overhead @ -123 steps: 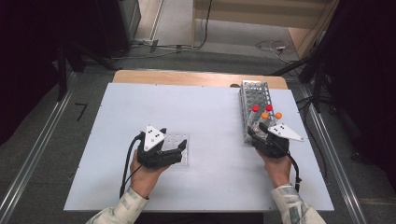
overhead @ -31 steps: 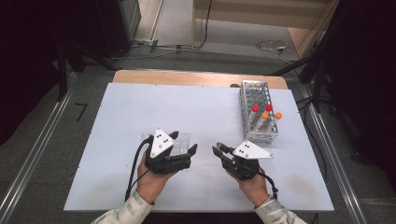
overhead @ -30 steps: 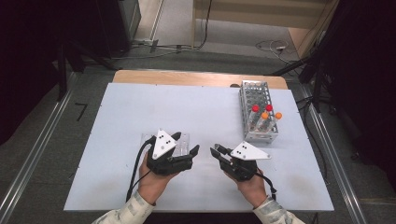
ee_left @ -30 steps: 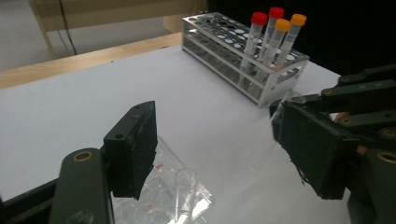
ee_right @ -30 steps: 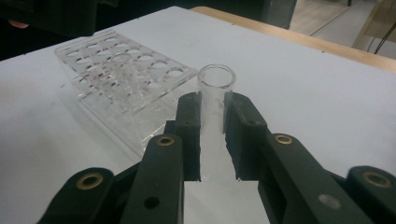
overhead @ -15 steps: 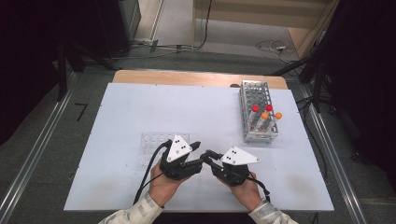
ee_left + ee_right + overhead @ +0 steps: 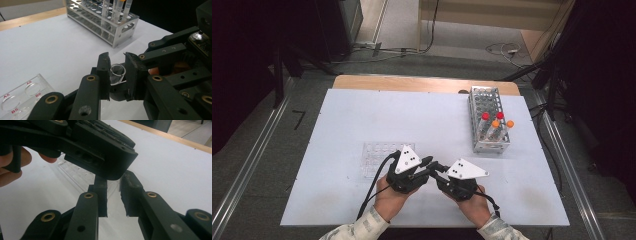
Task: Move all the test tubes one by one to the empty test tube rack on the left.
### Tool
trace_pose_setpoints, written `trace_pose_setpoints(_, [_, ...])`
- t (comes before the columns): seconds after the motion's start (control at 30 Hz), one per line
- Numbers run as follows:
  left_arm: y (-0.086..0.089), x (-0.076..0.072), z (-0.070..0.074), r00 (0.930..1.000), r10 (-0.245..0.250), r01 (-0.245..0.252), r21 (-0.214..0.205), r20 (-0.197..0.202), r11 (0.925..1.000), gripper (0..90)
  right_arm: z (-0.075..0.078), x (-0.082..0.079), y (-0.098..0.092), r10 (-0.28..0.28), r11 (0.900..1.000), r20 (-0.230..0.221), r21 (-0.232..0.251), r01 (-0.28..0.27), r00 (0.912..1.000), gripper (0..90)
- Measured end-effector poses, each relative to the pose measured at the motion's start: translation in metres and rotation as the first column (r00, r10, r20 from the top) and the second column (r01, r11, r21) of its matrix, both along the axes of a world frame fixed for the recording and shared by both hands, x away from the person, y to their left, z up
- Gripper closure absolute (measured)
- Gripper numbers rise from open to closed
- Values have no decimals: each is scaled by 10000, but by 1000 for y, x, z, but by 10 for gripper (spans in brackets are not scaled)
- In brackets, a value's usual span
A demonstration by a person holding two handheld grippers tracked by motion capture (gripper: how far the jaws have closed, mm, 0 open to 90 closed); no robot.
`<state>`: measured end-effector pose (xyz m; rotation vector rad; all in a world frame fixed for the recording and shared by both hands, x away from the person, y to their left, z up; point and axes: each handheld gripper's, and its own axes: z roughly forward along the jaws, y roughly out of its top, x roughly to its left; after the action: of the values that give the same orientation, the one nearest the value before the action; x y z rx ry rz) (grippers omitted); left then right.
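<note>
On the left of the white table (image 7: 337,125) lies a clear well plate (image 7: 379,159), flat, its shallow wells lettered in red and looking empty. Just right of it, the left gripper (image 7: 428,162) has just been closing and now pinches a clear open-mouthed tube (image 7: 117,73) between its pads. The right gripper (image 7: 434,167) meets it tip to tip; its jaws are drawn close on the same tube, which shows faintly between them in the right gripper view. Farther right, well apart, a metal tube rack (image 7: 488,117) holds four capped tubes upright at its near end: two red-capped, two orange-capped.
</note>
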<state>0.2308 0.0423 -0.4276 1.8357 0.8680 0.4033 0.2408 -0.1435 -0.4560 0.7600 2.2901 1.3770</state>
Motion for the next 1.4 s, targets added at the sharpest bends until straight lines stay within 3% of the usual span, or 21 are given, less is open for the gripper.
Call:
trace_pose_setpoints(0.27, [1, 0, 0, 9999, 45, -45, 54, 91, 10000, 765, 0, 0, 0, 25, 10000, -19, 34, -25, 10000, 713])
trace_pose_setpoints(0.33, [2, 0, 1, 9999, 65, -65, 14, 83, 10000, 765, 0, 1, 0, 204, 9998, -90, 63, -203, 9998, 586])
trace_pose_setpoints(0.37, [2, 0, 1, 9999, 65, -65, 14, 83, 10000, 766, 0, 1, 0, 204, 9998, -90, 63, -203, 9998, 586])
trace_pose_setpoints(0.43, [4, 0, 3, 9999, 35, -35, -23, 105, 10000, 765, 0, 0, 0, 468, 9989, -211, 112, -466, 9987, 434])
trace_pose_setpoints(0.6, [10, -2, 11, 9999, 52, -49, -252, 136, 9997, 765, 2, 0, -3, 648, 9977, -302, 210, -642, 9974, 339])
trace_pose_setpoints(0.87, [25, -6, 21, 10000, 52, -52, -368, 11, 9993, 765, 1, -3, -7, 699, 9974, -356, 215, -692, 9969, 333])
trace_pose_setpoints(1.17, [50, -18, 45, 9986, 341, -320, -511, 408, 9982, 766, 1, 0, -14, 500, 9985, -379, 241, -491, 9980, 327])
trace_pose_setpoints(1.4, [71, -17, 54, 9964, 749, -731, -431, 404, 9964, 765, 2, 0, -15, 384, 9989, -385, 268, -374, 9985, 323])
